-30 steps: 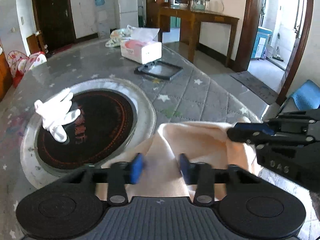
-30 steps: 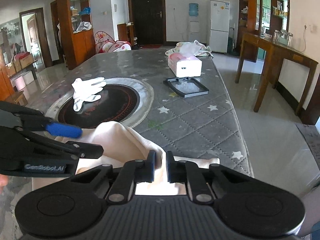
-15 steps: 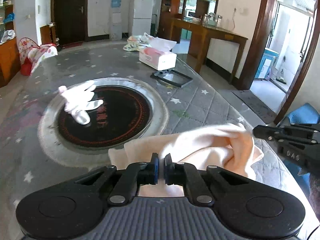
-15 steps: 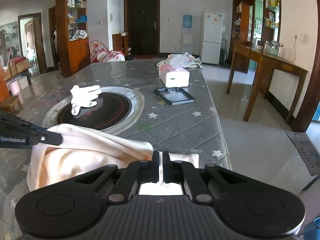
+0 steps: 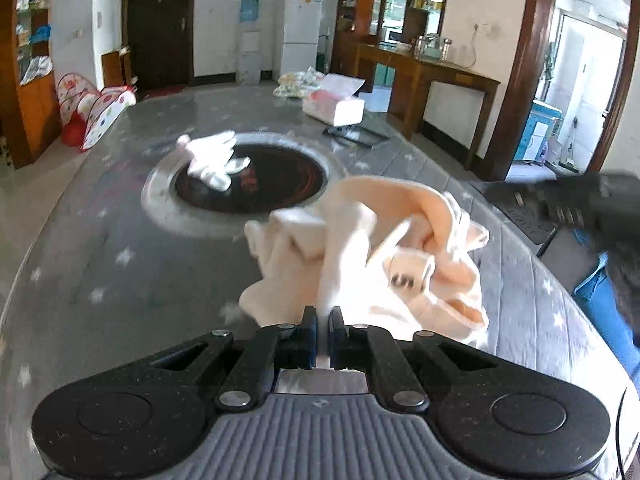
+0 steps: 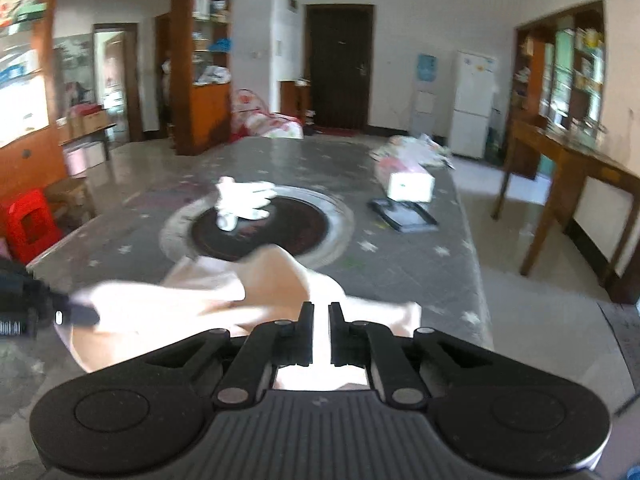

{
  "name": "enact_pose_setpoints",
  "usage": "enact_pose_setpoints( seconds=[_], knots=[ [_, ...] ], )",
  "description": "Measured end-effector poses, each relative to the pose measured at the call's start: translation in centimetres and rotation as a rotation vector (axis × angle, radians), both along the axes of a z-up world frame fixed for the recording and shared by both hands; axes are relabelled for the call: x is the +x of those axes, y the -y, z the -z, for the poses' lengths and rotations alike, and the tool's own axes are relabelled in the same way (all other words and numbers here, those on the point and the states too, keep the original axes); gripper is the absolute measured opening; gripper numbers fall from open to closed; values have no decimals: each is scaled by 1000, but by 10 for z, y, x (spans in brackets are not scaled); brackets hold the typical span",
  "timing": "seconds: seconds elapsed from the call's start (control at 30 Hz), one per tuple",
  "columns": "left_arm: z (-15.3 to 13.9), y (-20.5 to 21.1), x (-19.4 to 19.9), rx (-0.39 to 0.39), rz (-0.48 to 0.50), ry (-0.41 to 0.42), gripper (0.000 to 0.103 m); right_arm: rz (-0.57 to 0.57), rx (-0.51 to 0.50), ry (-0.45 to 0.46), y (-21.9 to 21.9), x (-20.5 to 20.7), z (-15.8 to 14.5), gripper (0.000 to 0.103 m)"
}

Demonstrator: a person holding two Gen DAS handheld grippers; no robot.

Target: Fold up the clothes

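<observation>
Both claws pinch the peach garment: left claw point(image 5: 323, 334) & right claw point(image 6: 320, 334) near-closed on cloth. Garment point(image 5: 360, 248) hangs bunched above desk point(image 5: 120, 248); spread edges taut, keep corners level. White gloves point(image 5: 214, 158) lie beyond

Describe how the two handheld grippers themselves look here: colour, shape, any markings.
Both are matte black. The left gripper and right gripper each have two narrow parallel fingers driven by linkage arms with silver pivot pins, two round black housings at the sides, and a ribbed grey panel in the middle. In the right wrist view the left gripper's side carries white lettering, too blurred to read.
</observation>
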State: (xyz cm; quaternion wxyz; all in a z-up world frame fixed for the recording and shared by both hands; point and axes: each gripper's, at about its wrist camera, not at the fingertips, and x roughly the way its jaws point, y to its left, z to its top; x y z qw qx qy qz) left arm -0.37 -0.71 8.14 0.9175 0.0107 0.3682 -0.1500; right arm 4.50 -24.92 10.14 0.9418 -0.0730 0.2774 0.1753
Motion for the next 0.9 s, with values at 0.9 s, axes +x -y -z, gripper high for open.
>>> enact_pose_setpoints(
  seconds=[0.9],
  knots=[
    [8, -114, -69, -59, -272, -29, 6, -54, -166, 56, -48, 13, 9, 3]
  ],
)
